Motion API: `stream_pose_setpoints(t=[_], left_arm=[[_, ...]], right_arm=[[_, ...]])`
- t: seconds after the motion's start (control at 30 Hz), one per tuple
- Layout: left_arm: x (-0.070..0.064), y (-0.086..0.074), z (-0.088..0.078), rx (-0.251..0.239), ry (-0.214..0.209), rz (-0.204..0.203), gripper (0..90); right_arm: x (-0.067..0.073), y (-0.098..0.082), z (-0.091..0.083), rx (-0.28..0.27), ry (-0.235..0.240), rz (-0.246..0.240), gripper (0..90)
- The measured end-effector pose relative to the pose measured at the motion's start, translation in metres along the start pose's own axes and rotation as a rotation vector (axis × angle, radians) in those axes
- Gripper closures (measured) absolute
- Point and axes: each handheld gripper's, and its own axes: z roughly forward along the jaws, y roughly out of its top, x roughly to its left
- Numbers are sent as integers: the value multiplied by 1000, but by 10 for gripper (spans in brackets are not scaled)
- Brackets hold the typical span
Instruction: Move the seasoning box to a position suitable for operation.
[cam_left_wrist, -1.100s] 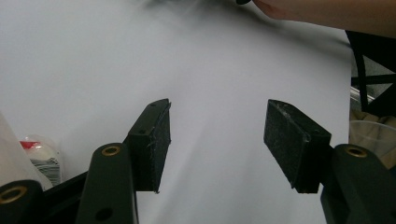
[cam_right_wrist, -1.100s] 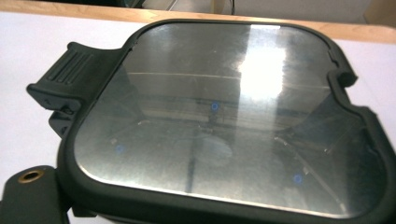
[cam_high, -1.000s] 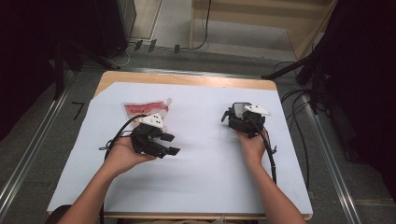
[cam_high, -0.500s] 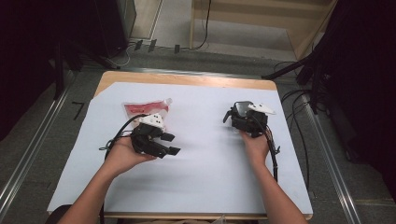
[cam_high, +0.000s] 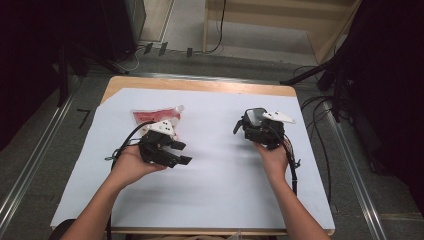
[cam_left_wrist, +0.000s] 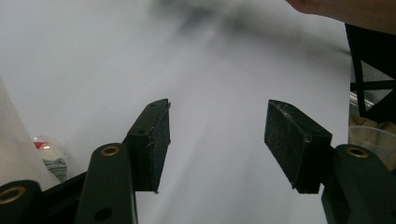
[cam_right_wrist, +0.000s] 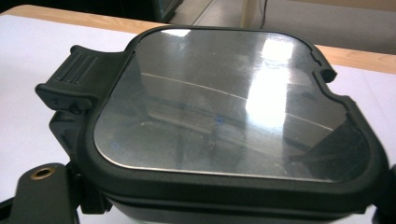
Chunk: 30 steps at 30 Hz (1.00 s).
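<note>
My left gripper (cam_high: 181, 153) is held low over the white sheet (cam_high: 215, 200), left of centre, jaws pointing right. In the left gripper view its gripper (cam_left_wrist: 217, 140) is open, with bare sheet between the pads (cam_left_wrist: 156, 140). My right gripper (cam_high: 252, 122) is at the right, shut on a black box with a clear lid (cam_high: 255, 116). In the right gripper view the box (cam_right_wrist: 224, 116) sits between the jaws, lid up, with a ribbed latch (cam_right_wrist: 74, 77) on its left side. A red pouch (cam_high: 155, 115) lies flat just behind the left gripper.
The sheet covers a wooden table whose far edge (cam_high: 200, 84) shows as a bare strip. Cables (cam_high: 292, 165) trail from the right gripper along the forearm, and another loops left of the left hand. Metal floor rails run along both sides of the table.
The right gripper has risen slightly with the black box in its jaws. The left gripper and the red pouch have stayed where they were.
</note>
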Motion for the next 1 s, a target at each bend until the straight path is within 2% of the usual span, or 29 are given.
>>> stream_pose_setpoints(t=[0.17, 0.33, 0.53, 0.57, 0.8, 1.0], left_arm=[[1, -1, 0, 13, 6, 3, 416], [1, -1, -1, 9, 1, 3, 417], [2, -2, -2, 1, 3, -3, 417], [2, -1, -2, 0, -11, -1, 417], [0, -1, 0, 6, -18, 5, 417], [1, -1, -1, 2, -17, -1, 419]], right_arm=[[10, 1, -7, -7, 26, -19, 156], [20, -1, -12, 0, 59, -18, 156], [29, -4, -19, 9, 90, -40, 156], [34, -6, -22, 12, 98, -52, 156], [52, -14, -33, 15, 137, -94, 156], [65, -20, -37, 23, 178, -100, 156]])
